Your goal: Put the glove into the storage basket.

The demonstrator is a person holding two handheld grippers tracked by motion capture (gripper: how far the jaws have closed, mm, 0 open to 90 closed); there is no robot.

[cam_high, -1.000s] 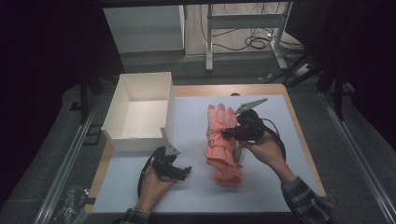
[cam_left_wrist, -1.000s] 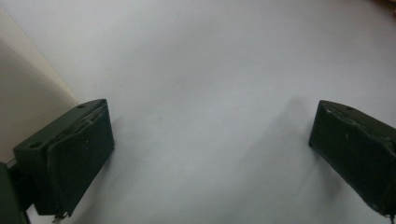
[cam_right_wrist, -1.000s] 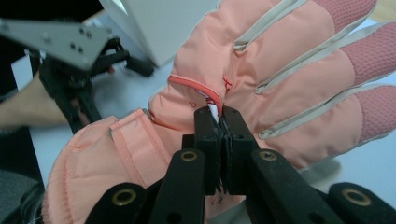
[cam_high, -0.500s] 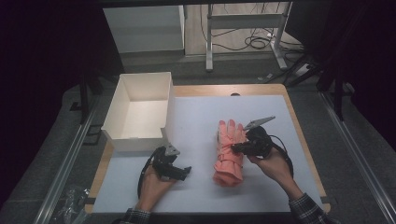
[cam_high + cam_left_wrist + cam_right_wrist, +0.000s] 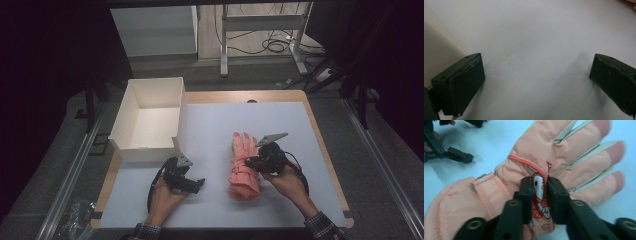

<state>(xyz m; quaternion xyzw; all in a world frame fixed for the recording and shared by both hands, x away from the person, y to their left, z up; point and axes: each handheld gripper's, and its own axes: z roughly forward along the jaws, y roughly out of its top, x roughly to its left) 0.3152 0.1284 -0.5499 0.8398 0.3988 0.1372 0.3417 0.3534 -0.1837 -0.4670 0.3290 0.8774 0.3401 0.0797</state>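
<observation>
- The right tongs pinch a fold of fabric on the back of a pink glove, their black jaws pressed on a small cartoon-character patch; no writing can be read there.
- The glove is padded and quilted, with pale trim between the fingers, ribbed darker fingertips, a strap at the wrist and a short zip line.
- It lies flat on the white sheet covering the wooden desk, fingers pointing away from the person, nearer the front edge than half a second ago.
- The left tongs rest low over the sheet with jaws spread wide, nothing between them, unchanged.
- An open white cardboard box stands at the desk's left, just beyond the left tongs.
</observation>
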